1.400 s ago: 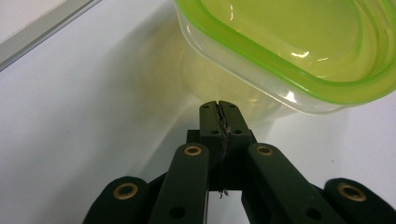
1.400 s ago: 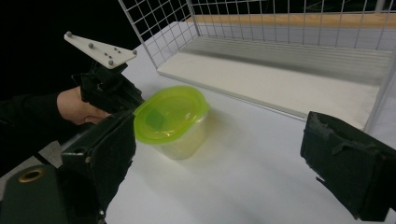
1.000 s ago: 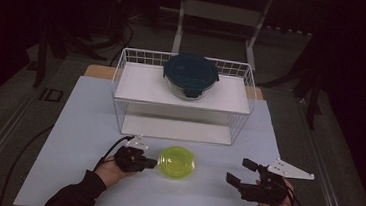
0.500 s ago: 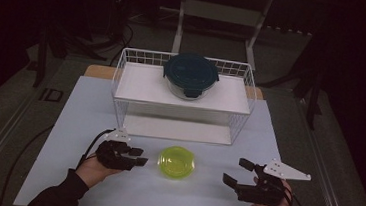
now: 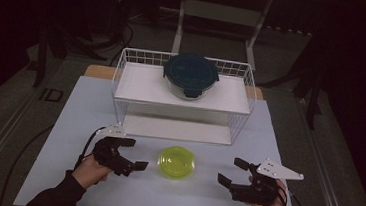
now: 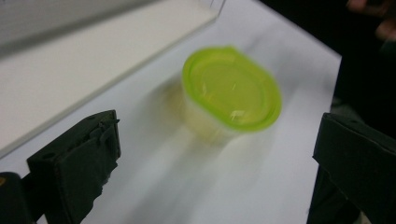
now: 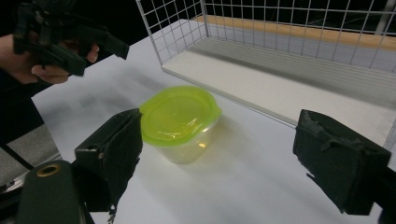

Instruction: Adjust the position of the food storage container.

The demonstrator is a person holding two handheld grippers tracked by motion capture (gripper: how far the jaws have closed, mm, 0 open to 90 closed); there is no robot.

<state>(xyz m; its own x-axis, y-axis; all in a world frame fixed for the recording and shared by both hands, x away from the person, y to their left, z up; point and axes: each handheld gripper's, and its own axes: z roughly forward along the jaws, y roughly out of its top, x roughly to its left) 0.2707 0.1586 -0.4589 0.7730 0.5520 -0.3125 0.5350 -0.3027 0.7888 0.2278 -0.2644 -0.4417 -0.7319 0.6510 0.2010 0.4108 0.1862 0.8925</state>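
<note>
A small clear tub with a yellow-green lid (image 5: 176, 162) stands on the white tabletop between my two grippers. My left gripper (image 5: 136, 154) hovers a little to the left of it. Its jaws have just been opening and now stand wide, with nothing between them. In the left gripper view the tub (image 6: 232, 95) lies ahead of the spread jaws, blurred. My right gripper (image 5: 231, 171) is open too, to the right of the tub and apart from it. The right gripper view has the tub (image 7: 180, 121) beyond its jaws and the left gripper (image 7: 70, 37) farther off.
A white wire rack (image 5: 123, 77) stands behind the tub, and a round glass container with a dark teal lid (image 5: 190, 75) sits on its upper shelf. The rack's lower shelf (image 5: 178, 130) is bare. Dark floor and stands surround the table.
The left gripper has drawn back from the tub's left edge, moving left and rising a little, and its jaws have gone from shut to wide. The tub and the right gripper have stayed put.
</note>
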